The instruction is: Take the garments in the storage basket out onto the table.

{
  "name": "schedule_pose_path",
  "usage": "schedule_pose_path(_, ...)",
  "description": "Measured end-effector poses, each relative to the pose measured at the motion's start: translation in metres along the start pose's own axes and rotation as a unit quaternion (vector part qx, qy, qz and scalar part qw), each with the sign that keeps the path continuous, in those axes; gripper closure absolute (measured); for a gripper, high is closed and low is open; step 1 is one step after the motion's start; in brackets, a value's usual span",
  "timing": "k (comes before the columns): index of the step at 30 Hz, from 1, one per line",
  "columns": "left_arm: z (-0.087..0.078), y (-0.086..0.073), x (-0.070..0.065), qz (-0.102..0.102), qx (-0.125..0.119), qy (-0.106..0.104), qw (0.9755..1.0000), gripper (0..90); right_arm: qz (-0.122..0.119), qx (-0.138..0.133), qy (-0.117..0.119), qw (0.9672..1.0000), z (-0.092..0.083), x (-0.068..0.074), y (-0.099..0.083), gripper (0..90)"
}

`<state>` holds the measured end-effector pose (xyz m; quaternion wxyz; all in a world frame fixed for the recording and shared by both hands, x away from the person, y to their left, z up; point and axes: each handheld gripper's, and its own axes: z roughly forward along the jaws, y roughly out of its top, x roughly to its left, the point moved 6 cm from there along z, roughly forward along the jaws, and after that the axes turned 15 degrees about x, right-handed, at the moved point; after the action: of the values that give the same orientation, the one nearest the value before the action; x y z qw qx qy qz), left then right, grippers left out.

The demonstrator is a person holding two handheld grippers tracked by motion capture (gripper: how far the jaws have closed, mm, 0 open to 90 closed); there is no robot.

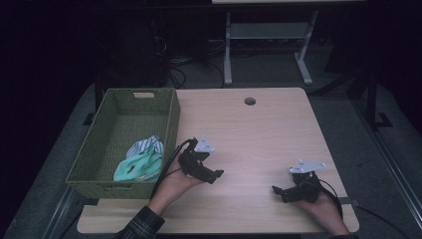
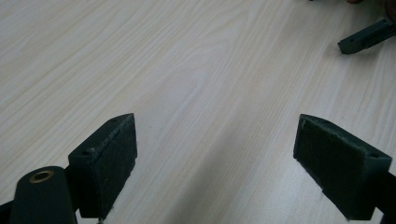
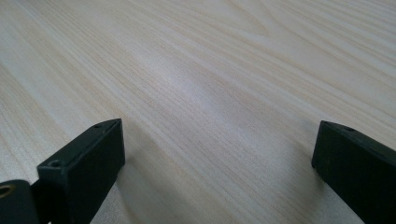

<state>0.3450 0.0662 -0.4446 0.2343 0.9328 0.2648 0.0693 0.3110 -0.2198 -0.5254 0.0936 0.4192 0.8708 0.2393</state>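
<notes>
On the light wooden table (image 1: 259, 129), near the front, a person's hands hold two black grippers. My left gripper (image 1: 213, 174) rests just right of the green woven basket (image 1: 171, 117), its jaws pointing right. In the left gripper view it (image 2: 215, 126) is open, with bare wood between the wide-apart jaws. My right gripper (image 1: 277, 191) lies at the front right, pointing left toward the other. In the right gripper view it (image 3: 217, 126) is open over bare tabletop. A jaw of the right gripper (image 2: 366, 37) shows far off in the left gripper view.
The basket holds a teal cloth (image 1: 139, 167) and a striped cloth (image 1: 147, 146) at its near right corner. A round cable hole (image 1: 250, 101) sits at the table's far edge. Grey desk legs (image 1: 228, 50) and cables stand on the dark floor behind.
</notes>
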Motion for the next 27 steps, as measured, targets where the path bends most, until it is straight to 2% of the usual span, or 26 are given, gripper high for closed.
schedule_pose_path(6, -0.005, 0.004, 0.001, 0.003, 0.0, -0.003, 1.0, 13.0, 0.0, -0.001, 0.0, 1.0, 0.0, 0.0, 0.0, 2.2)
schedule_pose_path(14, -0.016, 0.012, 0.005, 0.009, -0.006, 0.004, 0.9999, 13.2, 0.0, 0.0, 0.0, 1.0, 0.0, 0.0, 0.0, 2.2)
schedule_pose_path(18, -0.023, 0.015, 0.007, 0.01, -0.013, 0.0, 0.9999, 13.3, 0.0, -0.001, 0.0, 1.0, 0.0, 0.0, 0.0, 2.2)
schedule_pose_path(27, -0.03, 0.019, 0.015, 0.014, -0.01, -0.009, 0.9998, 13.2, -0.001, -0.001, 0.0, 1.0, 0.0, 0.0, 0.0, 2.2)
